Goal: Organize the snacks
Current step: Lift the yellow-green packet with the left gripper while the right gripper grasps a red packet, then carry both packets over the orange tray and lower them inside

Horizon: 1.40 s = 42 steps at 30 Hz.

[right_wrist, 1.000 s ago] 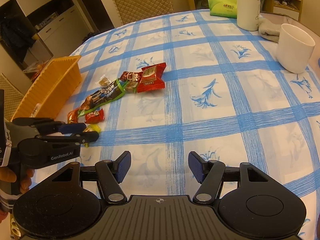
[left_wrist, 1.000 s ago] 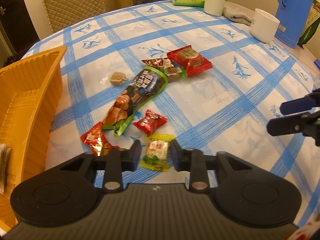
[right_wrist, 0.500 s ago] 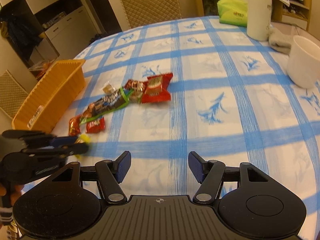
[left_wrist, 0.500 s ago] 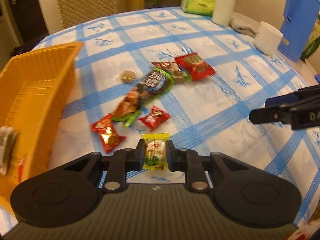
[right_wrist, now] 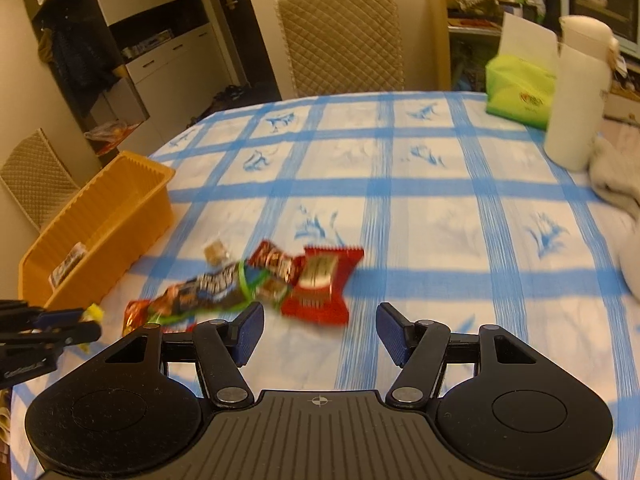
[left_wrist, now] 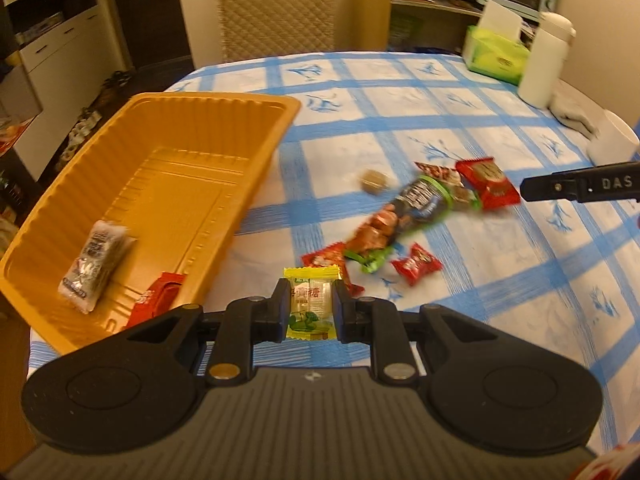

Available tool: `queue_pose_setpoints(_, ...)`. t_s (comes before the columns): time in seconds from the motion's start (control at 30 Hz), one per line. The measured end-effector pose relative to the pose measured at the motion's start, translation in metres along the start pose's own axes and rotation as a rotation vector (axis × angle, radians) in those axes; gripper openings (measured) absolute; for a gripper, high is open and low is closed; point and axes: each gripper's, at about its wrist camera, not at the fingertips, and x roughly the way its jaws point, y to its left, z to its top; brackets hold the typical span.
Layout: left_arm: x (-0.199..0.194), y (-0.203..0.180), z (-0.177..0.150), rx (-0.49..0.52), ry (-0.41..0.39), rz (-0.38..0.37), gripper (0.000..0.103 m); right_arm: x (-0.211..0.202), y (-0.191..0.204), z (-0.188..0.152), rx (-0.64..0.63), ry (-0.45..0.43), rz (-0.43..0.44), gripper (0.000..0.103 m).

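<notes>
Two packets lie inside the orange tray (left_wrist: 168,184) — only the left wrist view shows both; there the left tool (left_wrist: 311,307) clamps a yellow candy (left_wrist: 310,304) above the bench (left_wrist: 500,280) beside the tray; the right tool (right_wrist: 319,334) gapes empty near the red packet (right_wrist: 320,284).

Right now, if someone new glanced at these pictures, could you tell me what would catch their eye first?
First, the yellow candy clamped in the left gripper, low in the left wrist view. Next, the orange tray at the table's left edge, with a white packet and a red one inside. Then the bright snack pile on the blue-checked tablecloth, just ahead of the open right gripper.
</notes>
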Motion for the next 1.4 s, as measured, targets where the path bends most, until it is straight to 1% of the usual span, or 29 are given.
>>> queue_pose_setpoints(0.17, -0.001, 0.002, 0.003, -0.019, -0.004, 0.02, 0.019, 0.02, 0.003, 0.011, -0.027, -0.001, -0.01, 0.063)
queue_pose_setpoints(0.23, -0.001, 0.004, 0.003, -0.023, -0.002, 0.027, 0.019, 0.026, 0.004, 0.014, -0.031, -0.003, -0.017, 0.061)
queue_pose_setpoints(0.3, -0.001, 0.005, 0.003, -0.026, -0.001, 0.031, 0.019, 0.033, 0.005, 0.016, -0.033, 0.004, -0.021, 0.052)
queue_pose_setpoints(0.53, 0.0, 0.009, 0.003, -0.032, 0.002, 0.043, 0.019, 0.053, 0.004, 0.016, -0.036, 0.034, -0.044, 0.044)
queue_pose_setpoints(0.7, 0.0, 0.01, 0.004, -0.033, 0.001, 0.046, 0.019, 0.055, 0.003, 0.013, -0.045, 0.055, -0.049, 0.031)
queue_pose_setpoints(0.73, 0.0, 0.01, 0.005, -0.033, 0.001, 0.045, 0.019, 0.055, 0.003, 0.013, -0.048, 0.055, -0.046, 0.028)
queue_pose_setpoints(0.8, 0.0, 0.01, 0.005, -0.034, 0.0, 0.044, 0.019, 0.051, 0.004, 0.012, -0.054, 0.052, -0.045, 0.026)
queue_pose_setpoints(1.13, -0.012, 0.008, 0.009, -0.038, -0.029, 0.016, 0.019, 0.012, 0.013, 0.015, -0.036, 0.0, -0.014, 0.025)
queue_pose_setpoints(1.23, -0.02, 0.009, 0.01, -0.044, -0.04, 0.002, 0.019, -0.003, 0.025, 0.015, -0.043, -0.004, 0.014, 0.025)
queue_pose_setpoints(1.4, -0.039, 0.015, 0.008, -0.05, -0.056, -0.015, 0.019, -0.021, 0.058, 0.006, -0.073, 0.011, 0.079, 0.025)
